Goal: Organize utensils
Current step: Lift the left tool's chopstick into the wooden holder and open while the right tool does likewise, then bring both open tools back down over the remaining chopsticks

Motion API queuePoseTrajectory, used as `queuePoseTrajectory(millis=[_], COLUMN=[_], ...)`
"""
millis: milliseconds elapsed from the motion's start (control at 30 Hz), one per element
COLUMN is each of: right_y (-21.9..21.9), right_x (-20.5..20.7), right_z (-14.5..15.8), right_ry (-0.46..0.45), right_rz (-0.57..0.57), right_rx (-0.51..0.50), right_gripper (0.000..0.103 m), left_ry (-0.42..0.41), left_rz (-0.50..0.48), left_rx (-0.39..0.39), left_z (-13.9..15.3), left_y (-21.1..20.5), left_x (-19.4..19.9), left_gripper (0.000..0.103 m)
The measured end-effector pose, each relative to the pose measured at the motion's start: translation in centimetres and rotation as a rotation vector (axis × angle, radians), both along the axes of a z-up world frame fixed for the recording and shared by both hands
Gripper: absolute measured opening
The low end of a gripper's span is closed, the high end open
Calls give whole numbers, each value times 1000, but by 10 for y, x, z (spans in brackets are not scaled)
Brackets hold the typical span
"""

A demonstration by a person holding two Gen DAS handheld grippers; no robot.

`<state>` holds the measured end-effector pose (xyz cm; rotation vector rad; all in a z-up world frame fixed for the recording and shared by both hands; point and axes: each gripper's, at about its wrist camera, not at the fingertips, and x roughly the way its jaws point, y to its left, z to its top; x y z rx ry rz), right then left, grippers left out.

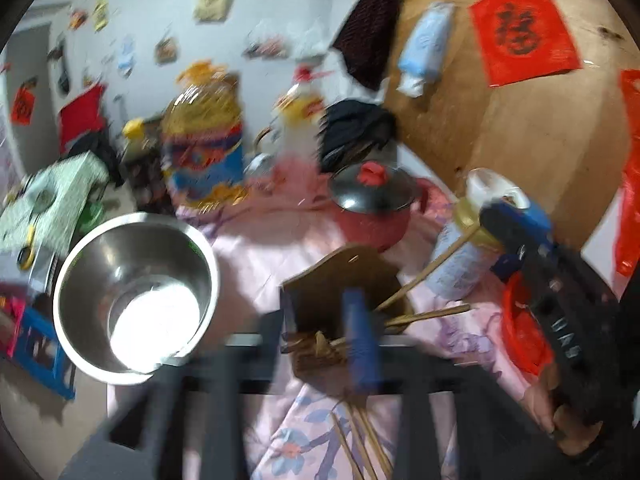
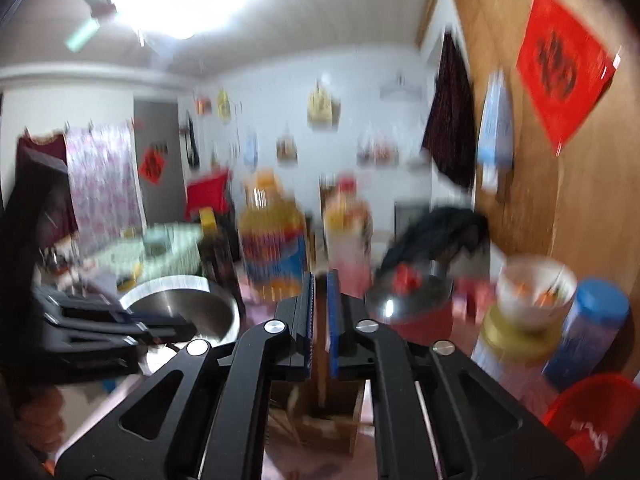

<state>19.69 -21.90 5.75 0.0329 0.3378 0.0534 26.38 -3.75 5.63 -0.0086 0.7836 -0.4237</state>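
Observation:
A brown wooden utensil holder (image 1: 340, 300) stands on the pink floral cloth (image 1: 256, 264), with wooden chopsticks (image 1: 424, 312) sticking out of it to the right. More chopsticks (image 1: 360, 440) lie on the cloth below it. My left gripper (image 1: 320, 340) is at the holder, one blue pad (image 1: 360, 340) in front of it; the other finger is a dark blur. My right gripper (image 2: 319, 320) is nearly shut on a brown wooden stick (image 2: 320, 344) above the holder (image 2: 320, 412). The right gripper also shows in the left wrist view (image 1: 516, 224), holding a chopstick (image 1: 436, 264).
A steel bowl (image 1: 136, 296) sits left of the holder. A red pot with a dark lid (image 1: 372, 208) stands behind it. Oil bottles (image 1: 204, 140), a jar with a blue cap (image 2: 588, 328), a white cup (image 2: 532, 292) and a red plastic bag (image 1: 520, 320) crowd the table.

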Motion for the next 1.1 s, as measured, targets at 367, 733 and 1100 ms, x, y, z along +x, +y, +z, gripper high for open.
queuePoseTrajectory(millis=[367,733,1100], right_y=[-10,-4,3], right_x=[-55,-83,-111], right_z=[-5,-40,-56], right_ry=[-41,71,116], right_rz=[-25,-38,-28], right_rx=[20,62,53], right_gripper=[19,30,38], left_ry=[-20,87,142], left_rz=[134,194,193], left_rx=[-10,42,76], left_z=[-7,-57,-90], left_y=[48,70,71], left_x=[-22,-49,-78], left_gripper=[64,71,75])
